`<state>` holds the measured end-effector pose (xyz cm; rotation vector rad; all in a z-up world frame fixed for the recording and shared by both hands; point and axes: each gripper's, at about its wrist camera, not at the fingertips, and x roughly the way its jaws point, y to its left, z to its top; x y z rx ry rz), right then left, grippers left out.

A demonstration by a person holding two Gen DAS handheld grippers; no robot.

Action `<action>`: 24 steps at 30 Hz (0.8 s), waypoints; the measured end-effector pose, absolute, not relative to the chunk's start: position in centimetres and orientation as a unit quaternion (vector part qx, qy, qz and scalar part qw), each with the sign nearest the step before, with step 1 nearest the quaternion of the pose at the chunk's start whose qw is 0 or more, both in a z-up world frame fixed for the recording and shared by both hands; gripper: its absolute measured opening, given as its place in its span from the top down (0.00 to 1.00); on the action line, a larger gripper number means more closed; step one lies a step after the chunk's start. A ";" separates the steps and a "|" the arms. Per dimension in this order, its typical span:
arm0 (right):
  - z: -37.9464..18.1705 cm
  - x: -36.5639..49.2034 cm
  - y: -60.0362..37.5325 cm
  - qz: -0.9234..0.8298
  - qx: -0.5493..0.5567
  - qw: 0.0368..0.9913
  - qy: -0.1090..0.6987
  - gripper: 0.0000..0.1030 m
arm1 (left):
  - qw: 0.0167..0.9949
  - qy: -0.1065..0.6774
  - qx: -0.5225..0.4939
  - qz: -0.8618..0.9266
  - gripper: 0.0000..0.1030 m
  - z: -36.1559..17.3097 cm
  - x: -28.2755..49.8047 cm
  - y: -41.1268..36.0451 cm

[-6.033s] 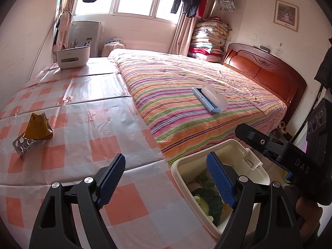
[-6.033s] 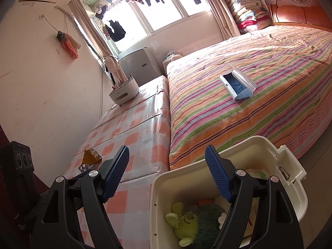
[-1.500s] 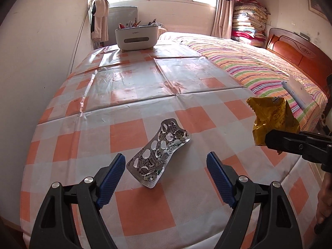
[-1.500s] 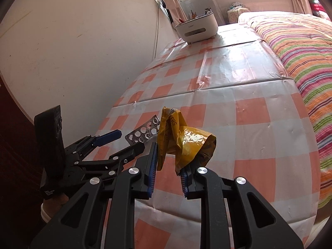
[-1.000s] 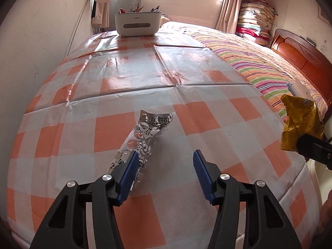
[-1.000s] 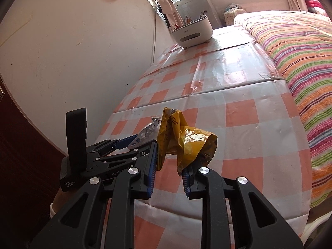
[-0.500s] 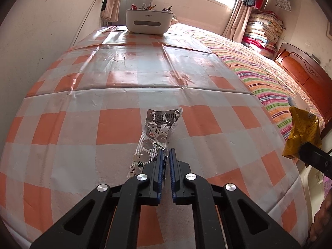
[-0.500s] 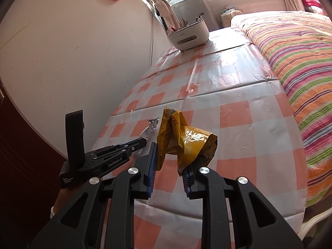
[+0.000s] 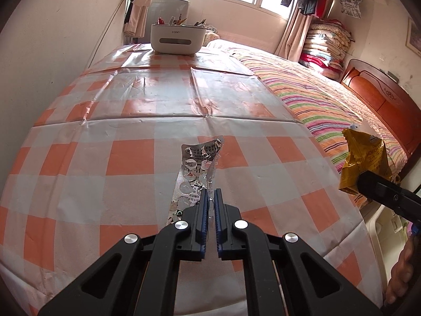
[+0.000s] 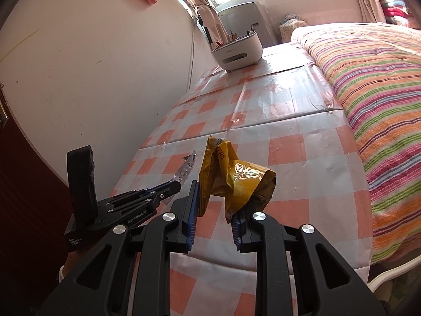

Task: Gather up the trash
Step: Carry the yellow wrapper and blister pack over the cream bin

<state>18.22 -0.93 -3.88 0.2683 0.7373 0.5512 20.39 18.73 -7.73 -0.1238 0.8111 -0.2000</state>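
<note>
Blue-padded fingers of the left gripper are pressed together on the near edge of a used silver blister pack, which stands out ahead of the pads over the checked orange-and-white tablecloth. From the right wrist view the same pack shows tilted above the cloth, its lower end caught at the tip of the left gripper — whether its far corner still touches the table I cannot tell.

On the other side, the right gripper clamps a crumpled yellow snack wrapper between its blue pads, the foil bunched upward and clear of the table. In the left wrist view that wrapper hangs at the right edge of the frame above the dark finger of the right gripper, out past the table's edge and in front of the striped bedspread.

At the far end of the table a white organiser holds pens and pencils, near the wall. A bare part of a hand shows at the lower right of the left wrist view.
</note>
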 end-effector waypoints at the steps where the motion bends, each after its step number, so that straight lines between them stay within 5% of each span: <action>1: -3.8 18.1 -1.1 0.264 0.128 0.888 0.354 0.79 | 0.912 0.393 -0.061 -0.101 0.95 -7.6 20.1 18.4; 24: -3.1 13.7 -5.9 0.238 0.118 0.904 0.334 0.79 | 0.909 0.374 -0.046 -0.179 0.95 -5.3 14.6 11.2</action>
